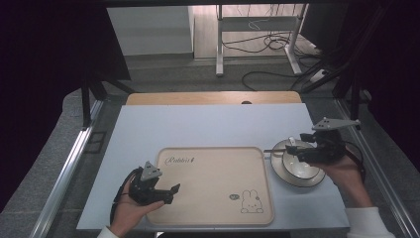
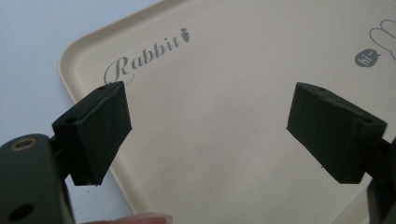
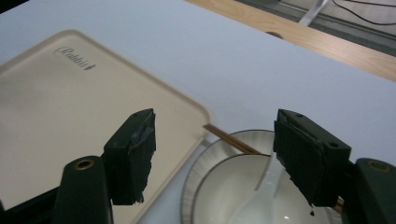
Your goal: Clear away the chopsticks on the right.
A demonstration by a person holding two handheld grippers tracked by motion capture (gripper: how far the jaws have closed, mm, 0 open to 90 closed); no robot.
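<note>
Left gripper (image 1: 168, 192) low at the near-left corner of the beige rabbit tray (image 1: 213, 168), jaws wide, nothing between them; in the left gripper view they straddle bare tray surface just past the "Rabbit" lettering (image 2: 140, 58). Tray sits flat on the pale blue mat (image 1: 198, 124), bunny print (image 1: 251, 202) at the near-right corner.

Right of the tray, just beside its edge: a white bowl (image 1: 297, 166) nested on a white plate (image 1: 283, 171), a white spoon (image 3: 264, 186) lying in the bowl, and a brown chopstick (image 3: 229, 138) laid over the plate rim, its tip pointing toward the tray. Right gripper (image 1: 297, 148) hovers over the bowl, jaws wide apart, holding nothing; the spoon handle rises near its right-hand jaw in the right gripper view.

Step in hand, as I read it: picking from the bowl stack, likely the spoon or chopstick, to move onto the tray. To do it well: lower until the jaws bracket the handle alone, not the bowl wall, close on the handle's mid-length, lift straight up so the bowl doesn't tip or slide off the plate. Watch the chopstick, it could roll. Left gripper can steady the tray corner.
</note>
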